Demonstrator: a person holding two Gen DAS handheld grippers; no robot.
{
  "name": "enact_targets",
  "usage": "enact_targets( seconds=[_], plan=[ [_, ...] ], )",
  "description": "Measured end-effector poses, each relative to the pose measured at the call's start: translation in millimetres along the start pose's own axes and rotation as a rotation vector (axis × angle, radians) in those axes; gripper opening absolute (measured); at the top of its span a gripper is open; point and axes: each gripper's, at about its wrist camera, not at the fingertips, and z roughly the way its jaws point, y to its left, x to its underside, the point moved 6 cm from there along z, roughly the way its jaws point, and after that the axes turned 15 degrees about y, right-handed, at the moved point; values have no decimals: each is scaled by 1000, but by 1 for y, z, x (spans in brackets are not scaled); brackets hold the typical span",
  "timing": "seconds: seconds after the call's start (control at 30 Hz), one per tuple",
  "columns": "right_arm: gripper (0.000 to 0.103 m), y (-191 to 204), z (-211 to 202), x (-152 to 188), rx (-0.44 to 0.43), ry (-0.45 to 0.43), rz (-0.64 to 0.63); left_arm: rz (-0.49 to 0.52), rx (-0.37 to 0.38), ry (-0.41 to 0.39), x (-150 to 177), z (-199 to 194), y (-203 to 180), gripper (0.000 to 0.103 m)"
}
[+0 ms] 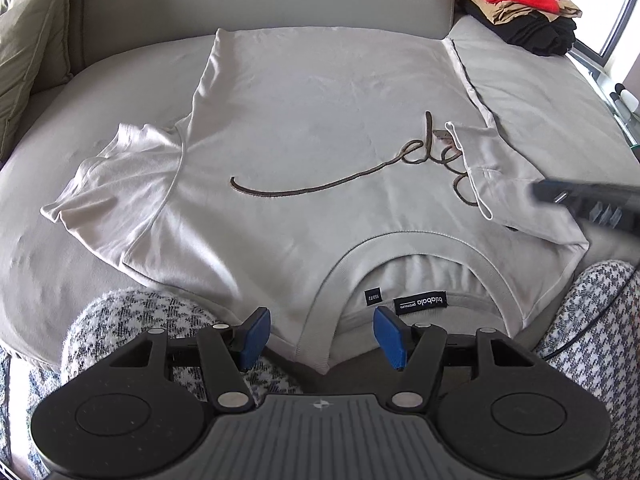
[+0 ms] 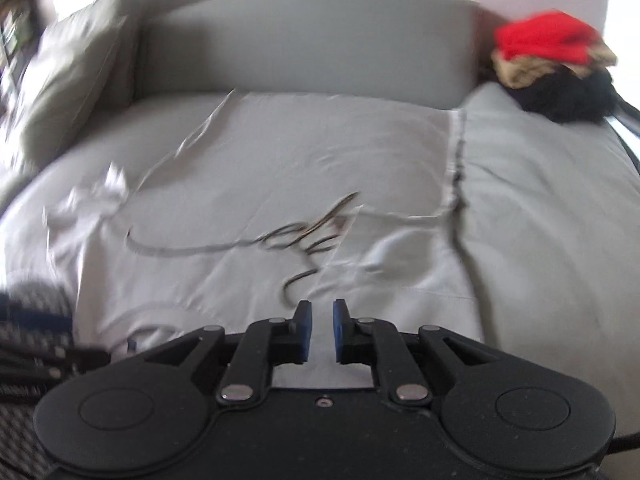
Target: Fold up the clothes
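A pale grey T-shirt with brown script lettering lies flat on a grey sofa seat, collar toward me. Its right sleeve is folded in over the chest; its left sleeve lies spread out. My left gripper is open and empty, hovering just before the collar. My right gripper has its blue pads a small gap apart with nothing between them, above the shirt's right shoulder area; the view is motion-blurred. The right gripper also shows as a dark blur in the left wrist view.
A stack of folded clothes, red on top of tan and black, sits at the sofa's far right; it also shows in the right wrist view. A green cushion leans at the far left. Houndstooth-clad knees are near the sofa's front edge.
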Motion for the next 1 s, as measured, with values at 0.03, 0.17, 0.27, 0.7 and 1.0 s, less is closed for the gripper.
enact_targets(
  seconds=[0.03, 0.17, 0.27, 0.7, 1.0],
  plan=[
    [10, -13, -4, -3, 18, -6, 57, 1, -1, 1, 0, 0, -1, 60],
    [9, -67, 0, -11, 45, 60, 265, 18, -9, 4, 1, 2, -7, 60],
    [9, -66, 24, -10, 90, 198, 185, 28, -23, 11, 3, 3, -10, 60],
    [5, -70, 20, 5, 243, 358, 56, 23, -37, 25, 6, 8, -7, 60],
    [7, -7, 31, -29, -27, 269, 87, 27, -57, 32, 8, 9, -9, 60]
  ],
)
